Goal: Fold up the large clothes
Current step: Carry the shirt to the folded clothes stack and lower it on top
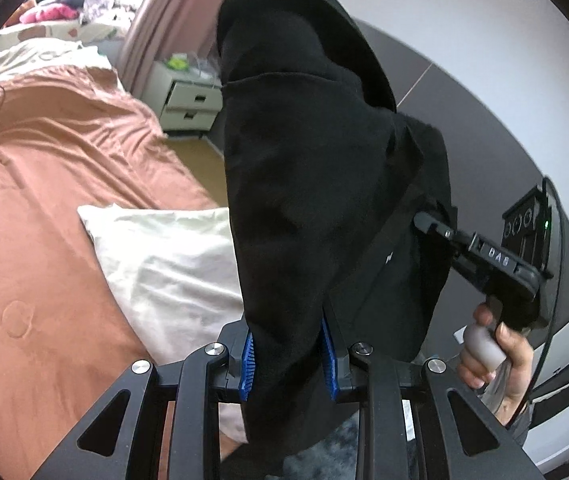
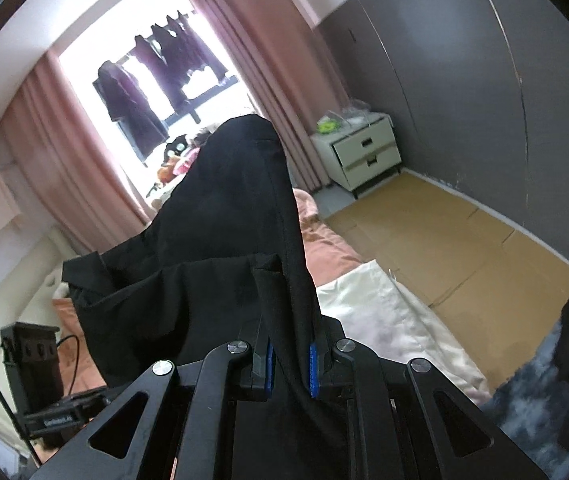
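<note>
A large black garment [image 1: 308, 168] hangs in the air above the bed, held by both grippers. My left gripper [image 1: 287, 360] is shut on one part of it, the cloth bunched between the blue pads [image 1: 247, 364]. In the left wrist view my right gripper [image 1: 428, 222] grips another part of the cloth at the right, with a hand on its handle. In the right wrist view my right gripper [image 2: 290, 368] is shut on the black garment [image 2: 220, 240], which drapes up and to the left. The garment's lower part is hidden.
A bed with a rust-orange cover [image 1: 44, 208] and a cream cloth [image 1: 164, 260] lies below. A white nightstand [image 2: 358, 152] stands by the grey wall. Pink curtains [image 2: 268, 48] frame the window. Cardboard [image 2: 464, 248] covers the floor. A black box [image 2: 32, 364] sits at left.
</note>
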Demonstrator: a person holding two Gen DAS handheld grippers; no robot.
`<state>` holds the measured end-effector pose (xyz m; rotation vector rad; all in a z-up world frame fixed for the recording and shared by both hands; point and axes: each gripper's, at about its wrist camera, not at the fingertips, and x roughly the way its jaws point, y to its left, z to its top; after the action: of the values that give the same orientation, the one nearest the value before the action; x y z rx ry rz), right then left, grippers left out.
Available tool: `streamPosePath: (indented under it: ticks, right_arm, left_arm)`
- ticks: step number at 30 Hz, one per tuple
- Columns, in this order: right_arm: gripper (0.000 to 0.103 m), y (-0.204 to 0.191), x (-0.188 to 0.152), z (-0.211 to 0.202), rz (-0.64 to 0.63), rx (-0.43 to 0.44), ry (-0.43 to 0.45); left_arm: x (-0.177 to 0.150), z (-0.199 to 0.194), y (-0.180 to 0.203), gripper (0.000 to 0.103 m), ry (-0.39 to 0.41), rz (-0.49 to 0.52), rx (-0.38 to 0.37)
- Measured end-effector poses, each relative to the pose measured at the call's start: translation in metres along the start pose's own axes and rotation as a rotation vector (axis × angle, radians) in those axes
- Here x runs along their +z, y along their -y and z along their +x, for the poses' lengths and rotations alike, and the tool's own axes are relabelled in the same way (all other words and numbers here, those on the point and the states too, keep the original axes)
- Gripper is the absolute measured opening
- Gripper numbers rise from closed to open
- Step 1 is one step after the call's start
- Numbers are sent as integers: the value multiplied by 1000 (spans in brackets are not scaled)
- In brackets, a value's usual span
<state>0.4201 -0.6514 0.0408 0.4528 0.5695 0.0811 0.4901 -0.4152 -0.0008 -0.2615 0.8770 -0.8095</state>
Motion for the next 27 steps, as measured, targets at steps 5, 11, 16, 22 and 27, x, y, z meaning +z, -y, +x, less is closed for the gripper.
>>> streamPosePath:
  ticks: [5,11,16,22,27]
  right_arm:
    - [13,13,1,50,3,-50,-51]
    - [13,30,-2,99,-3,-94,-110]
    - [74,33,-15,138,-34,-333,-177]
    - [74,45,-42,114,-27,-402,-208]
    - [74,72,-71,72,105,-377,-189]
  left_arm:
    - [11,32,-38,29,-36,-20,-7]
    - [12,67,-77,30,-70,-86,-14]
    - [5,104,-109,38,-149,-167,62]
    - [-19,110,-127,48,-174,-206,94]
    - [-32,100,-124,48,-177,-184,72]
